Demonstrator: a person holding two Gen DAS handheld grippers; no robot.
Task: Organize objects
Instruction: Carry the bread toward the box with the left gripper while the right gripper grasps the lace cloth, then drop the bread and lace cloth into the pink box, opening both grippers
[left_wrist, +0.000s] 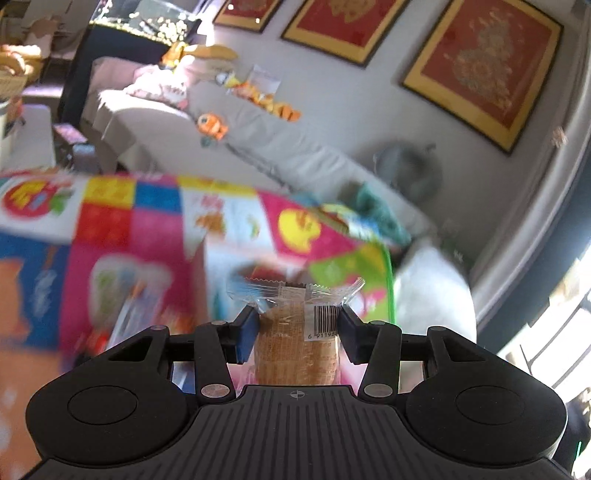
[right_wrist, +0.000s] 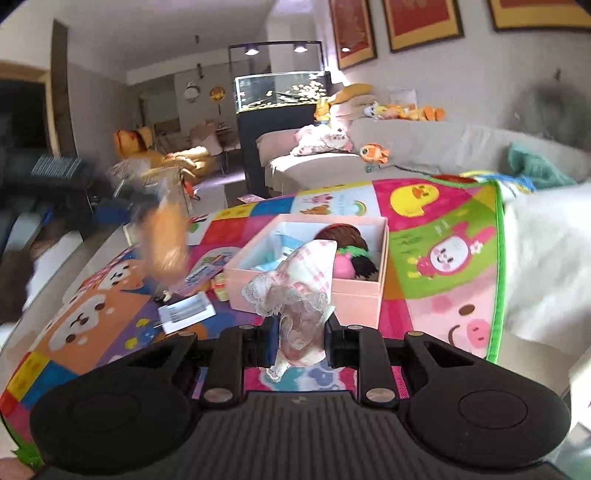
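Observation:
My left gripper (left_wrist: 297, 326) is shut on a wrapped orange snack cake (left_wrist: 295, 350) in clear plastic with a barcode, held above the colourful play mat (left_wrist: 129, 229). The same cake and gripper show as a blur at the left of the right wrist view (right_wrist: 166, 236). My right gripper (right_wrist: 301, 328) is shut on a lace-trimmed pink checked cloth (right_wrist: 295, 288), just in front of an open pink box (right_wrist: 354, 291). The box holds a pink and green toy (right_wrist: 345, 264) and dark items.
A barcode card (right_wrist: 186, 312) and small yellow pieces (right_wrist: 221, 286) lie on the mat left of the box. A grey sofa (right_wrist: 424, 147) with plush toys stands behind. A white blanket (right_wrist: 546, 266) covers the mat's right edge.

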